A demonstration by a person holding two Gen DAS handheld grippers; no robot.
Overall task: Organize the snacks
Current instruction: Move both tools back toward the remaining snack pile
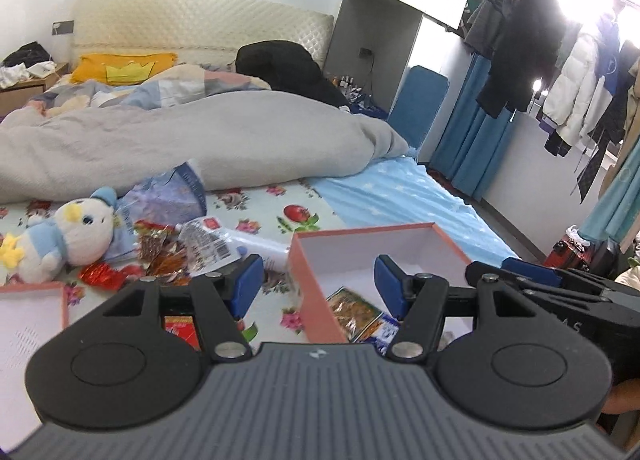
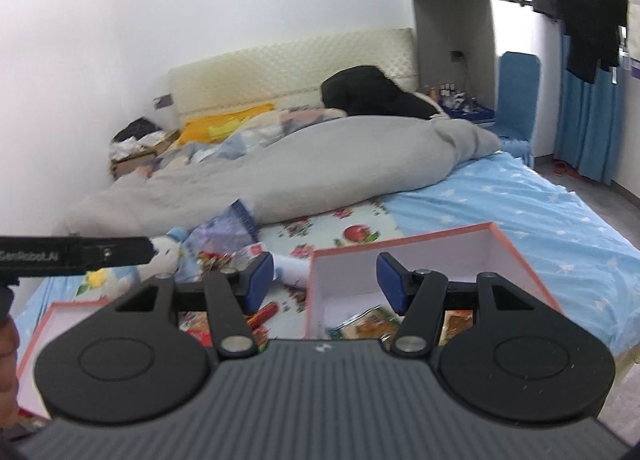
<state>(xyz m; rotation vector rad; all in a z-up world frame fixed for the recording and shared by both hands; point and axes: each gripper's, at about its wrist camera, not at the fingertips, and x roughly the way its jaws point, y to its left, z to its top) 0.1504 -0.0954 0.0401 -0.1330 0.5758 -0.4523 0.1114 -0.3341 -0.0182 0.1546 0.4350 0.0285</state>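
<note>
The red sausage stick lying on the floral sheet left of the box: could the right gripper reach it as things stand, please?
Probably yes: the right gripper is open and empty, and the sausage stick lies uncovered just below its left finger, outside the box.

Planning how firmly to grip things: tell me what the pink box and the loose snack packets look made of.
Pink box: probably rigid paperboard, matte, with straight thin walls and a white lining.
Snack packets: thin plastic or foil film, glossy, crinkled, catching light.
</note>
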